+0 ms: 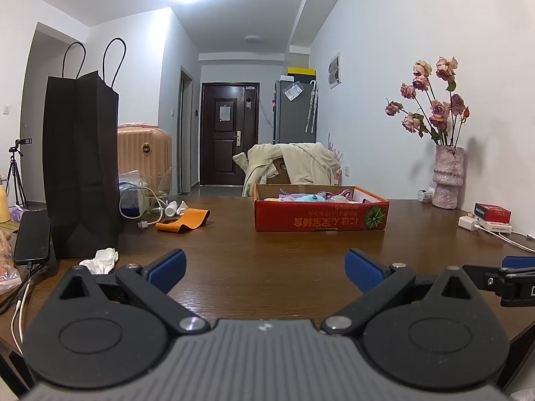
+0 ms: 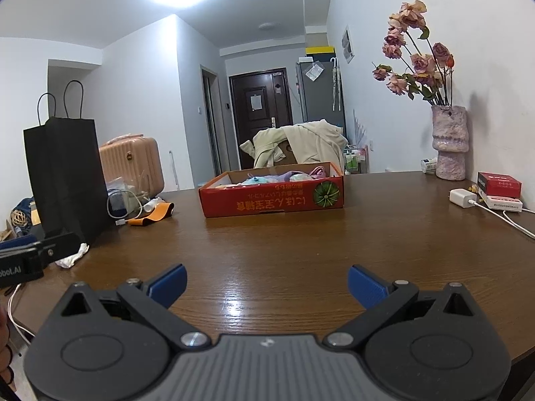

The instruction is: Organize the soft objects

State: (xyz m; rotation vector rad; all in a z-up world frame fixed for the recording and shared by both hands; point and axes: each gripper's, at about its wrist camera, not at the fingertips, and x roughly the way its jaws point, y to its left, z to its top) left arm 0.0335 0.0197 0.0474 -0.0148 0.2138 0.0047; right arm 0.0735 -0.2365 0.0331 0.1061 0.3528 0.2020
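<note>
While both grippers, left (image 1: 264,267) and right (image 2: 266,282), hung spread and empty over the table (image 1: 284,267), the box (image 1: 321,215) lay well ahead. A level approach over its near wall suited the soft items (image 1: 302,197)

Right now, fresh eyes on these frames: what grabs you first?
The red cardboard box mid-table, holding pastel soft items. Then the tall black paper bag standing at the table's left edge, and the vase of dried roses against the right wall. Both the left gripper and right gripper sit open and empty over bare wood.
</note>
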